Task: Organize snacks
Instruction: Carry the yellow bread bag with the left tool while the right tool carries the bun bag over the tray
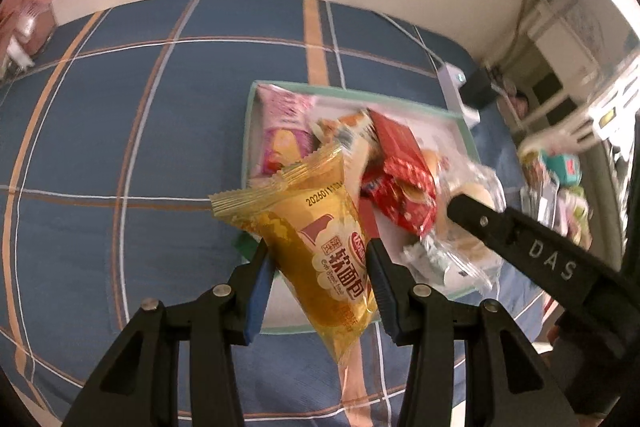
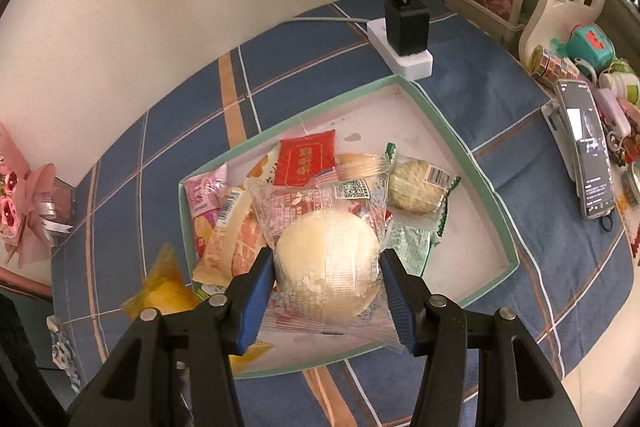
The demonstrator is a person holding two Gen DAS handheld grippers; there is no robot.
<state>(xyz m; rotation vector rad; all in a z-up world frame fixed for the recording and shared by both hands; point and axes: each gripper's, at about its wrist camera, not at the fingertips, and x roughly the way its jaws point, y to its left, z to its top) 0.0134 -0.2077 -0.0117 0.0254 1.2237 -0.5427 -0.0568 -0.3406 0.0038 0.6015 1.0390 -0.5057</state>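
Observation:
My left gripper (image 1: 318, 275) is shut on a yellow soft-bread packet (image 1: 316, 251), held tilted above the near left corner of a shallow green-rimmed box (image 1: 248, 131). My right gripper (image 2: 328, 279) is shut on a clear-wrapped round white bun (image 2: 328, 259), held over the same box (image 2: 508, 211). In the box lie a pink packet (image 2: 202, 195), a red packet (image 2: 306, 163), an orange packet (image 2: 224, 247) and a round green-wrapped cake (image 2: 414, 189). The right gripper's black finger (image 1: 492, 223) shows in the left wrist view, and the yellow packet (image 2: 164, 287) shows at the left of the right wrist view.
The box rests on a blue plaid cloth (image 1: 120, 131). A white power strip (image 2: 404, 55) with a black charger (image 2: 406, 23) lies behind the box. A phone (image 2: 588, 151) and small clutter sit to the right; pink flowers (image 2: 24, 211) are at the left edge.

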